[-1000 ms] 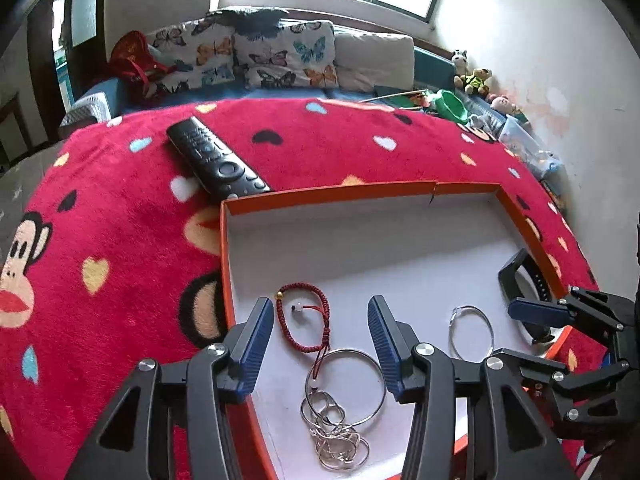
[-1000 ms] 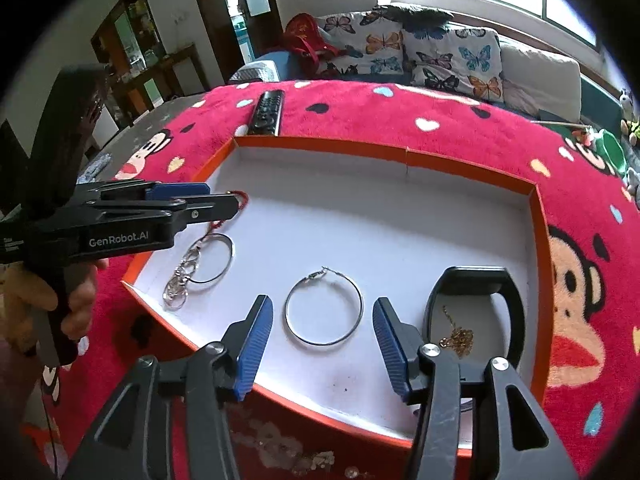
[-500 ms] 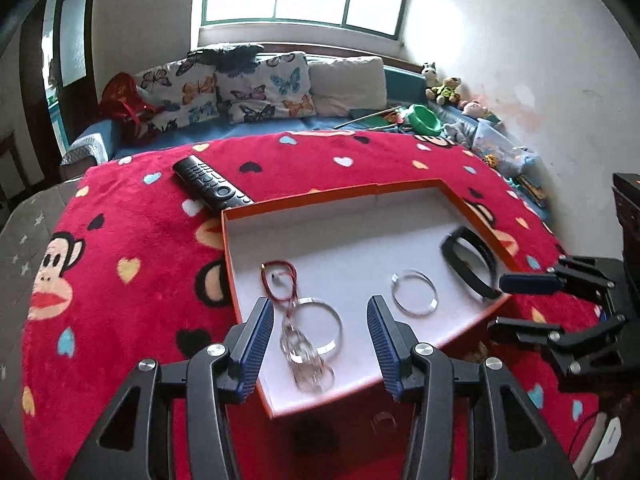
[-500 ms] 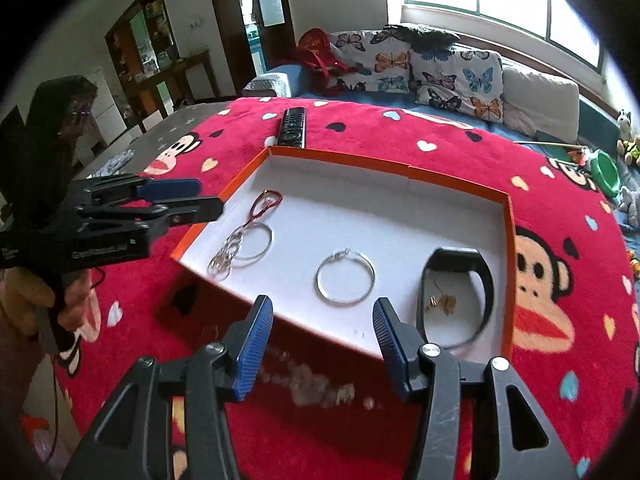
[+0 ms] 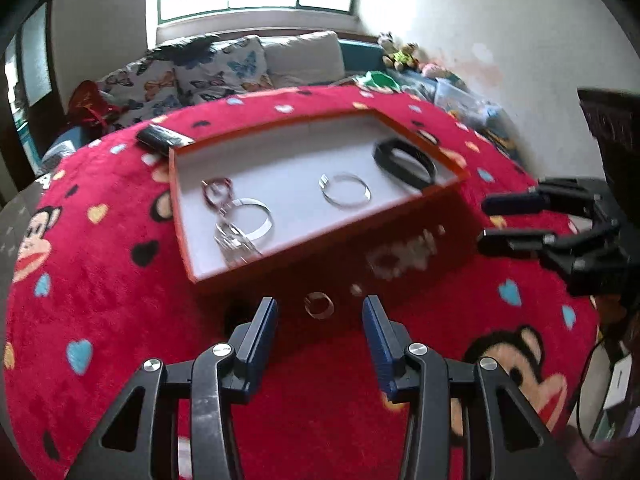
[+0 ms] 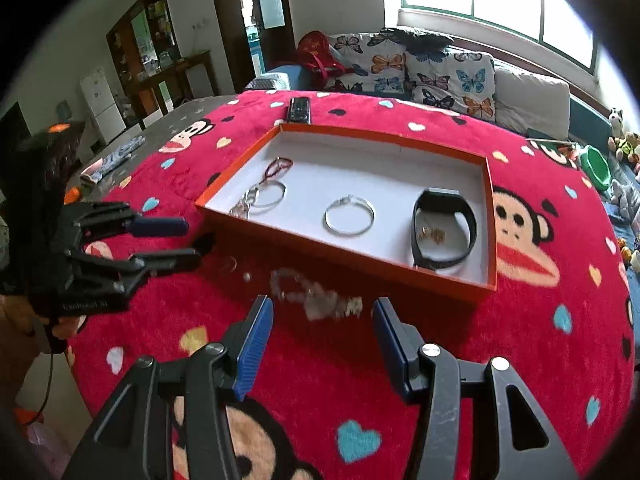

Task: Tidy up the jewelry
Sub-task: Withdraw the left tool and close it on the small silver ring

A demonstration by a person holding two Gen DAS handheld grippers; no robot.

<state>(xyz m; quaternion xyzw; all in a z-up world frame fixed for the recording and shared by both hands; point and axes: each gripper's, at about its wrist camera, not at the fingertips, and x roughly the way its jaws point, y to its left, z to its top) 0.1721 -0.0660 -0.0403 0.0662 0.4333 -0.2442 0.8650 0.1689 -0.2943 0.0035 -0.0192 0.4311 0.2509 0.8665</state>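
An orange tray (image 5: 320, 236) (image 6: 360, 268) with a white floor holds a red cord bracelet (image 5: 216, 192) (image 6: 278, 166), silver bangles (image 5: 250, 220) (image 6: 268, 196), a silver hoop (image 5: 345, 189) (image 6: 349, 216), a black band (image 5: 404, 162) (image 6: 444, 226) and small gold pieces (image 6: 432, 234). A small ring (image 5: 318, 305) (image 6: 229, 266) and a pale beaded chain (image 5: 404, 254) (image 6: 316, 300) lie on the red blanket in front of the tray. My left gripper (image 5: 320, 332) (image 6: 184, 240) is open just behind the ring. My right gripper (image 6: 323, 332) (image 5: 482, 218) is open just behind the chain.
A black remote (image 5: 160, 138) (image 6: 300, 110) lies beyond the tray's far left corner. The red monkey-print blanket (image 6: 520, 320) covers the table. A sofa with butterfly cushions (image 6: 420, 68) stands behind. Toys and a green bowl (image 6: 596, 164) sit at the far right.
Both grippers have pulled back and risen from over the tray to the blanket in front of it. Both stay open and empty. The ring and chain have come into view.
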